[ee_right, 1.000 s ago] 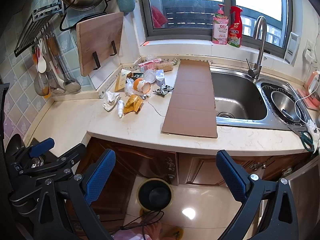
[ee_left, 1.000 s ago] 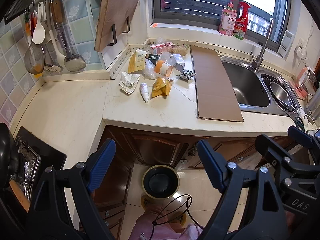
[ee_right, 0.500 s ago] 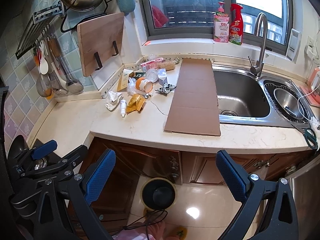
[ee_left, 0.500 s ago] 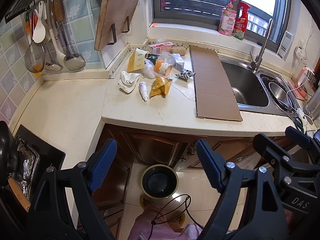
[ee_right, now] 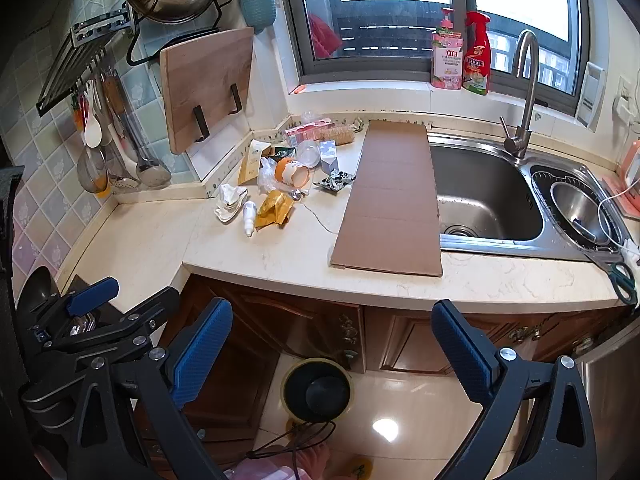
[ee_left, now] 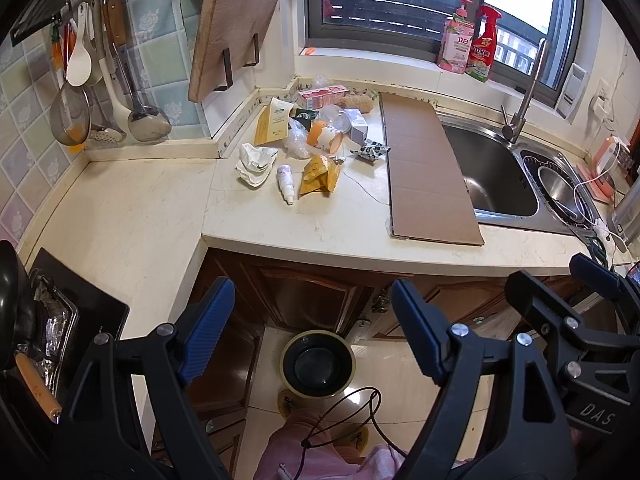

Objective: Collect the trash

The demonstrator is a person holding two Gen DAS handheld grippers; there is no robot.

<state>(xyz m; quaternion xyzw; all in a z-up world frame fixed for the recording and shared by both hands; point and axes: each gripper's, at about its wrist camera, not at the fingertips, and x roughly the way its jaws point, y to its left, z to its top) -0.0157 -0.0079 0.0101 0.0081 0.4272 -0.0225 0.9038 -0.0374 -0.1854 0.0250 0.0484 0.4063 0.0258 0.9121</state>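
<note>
A pile of trash lies on the counter's back corner: crumpled white paper (ee_left: 254, 162) (ee_right: 230, 202), a small white bottle (ee_left: 286, 182) (ee_right: 249, 216), a yellow wrapper (ee_left: 320, 174) (ee_right: 276, 208), an orange cup (ee_left: 322, 134), a pink carton (ee_left: 322, 94) and a black-and-white wrapper (ee_left: 370, 151). A flat cardboard sheet (ee_left: 424, 168) (ee_right: 390, 200) lies beside the pile. A round bin (ee_left: 318, 364) (ee_right: 316, 390) stands on the floor under the counter edge. My left gripper (ee_left: 310, 320) and right gripper (ee_right: 332, 332) both hang open and empty above the bin, well short of the trash.
A steel sink (ee_left: 492, 168) with a faucet (ee_right: 524, 92) lies right of the cardboard. Scissors (ee_right: 620, 276) rest at the counter's right end. A stove with a dark pan (ee_left: 16, 304) is at the left. Wooden cabinet doors (ee_right: 304, 332) face me. Utensils hang on the tiled wall.
</note>
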